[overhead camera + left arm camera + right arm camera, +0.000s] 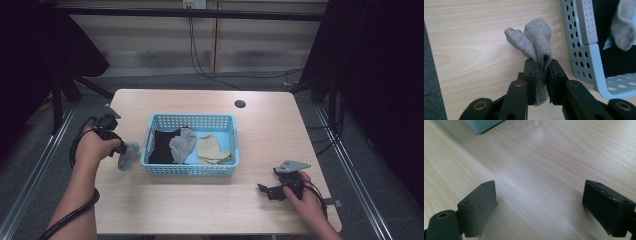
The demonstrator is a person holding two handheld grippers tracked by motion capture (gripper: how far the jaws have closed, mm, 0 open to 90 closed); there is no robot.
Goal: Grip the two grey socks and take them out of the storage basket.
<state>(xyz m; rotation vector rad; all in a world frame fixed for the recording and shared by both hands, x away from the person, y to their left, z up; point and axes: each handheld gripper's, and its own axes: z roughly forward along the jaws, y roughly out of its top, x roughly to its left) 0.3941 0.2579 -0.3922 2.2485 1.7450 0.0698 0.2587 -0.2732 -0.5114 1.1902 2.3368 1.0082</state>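
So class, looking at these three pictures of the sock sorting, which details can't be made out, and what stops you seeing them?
- Grey sock: its pinched part is hidden between the left gripper jaws, left gripper view.
- Black garment: partly covered by a second grey sock, high view; what kind it is stays unclear.
- Blue basket: cut off by the top edge, right gripper view.
- Right gripper: too small in the high view to judge its jaws.

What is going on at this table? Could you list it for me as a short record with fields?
Surface: wooden table
Container: light blue basket at mid-table
In the basket: black cloth, grey sock, beige sock
Left gripper: pinching a second grey sock just left of the basket, outside it
Right gripper: jaws wide apart, nothing between them, low over bare table
Other detail: dark round hole near the table's far edge
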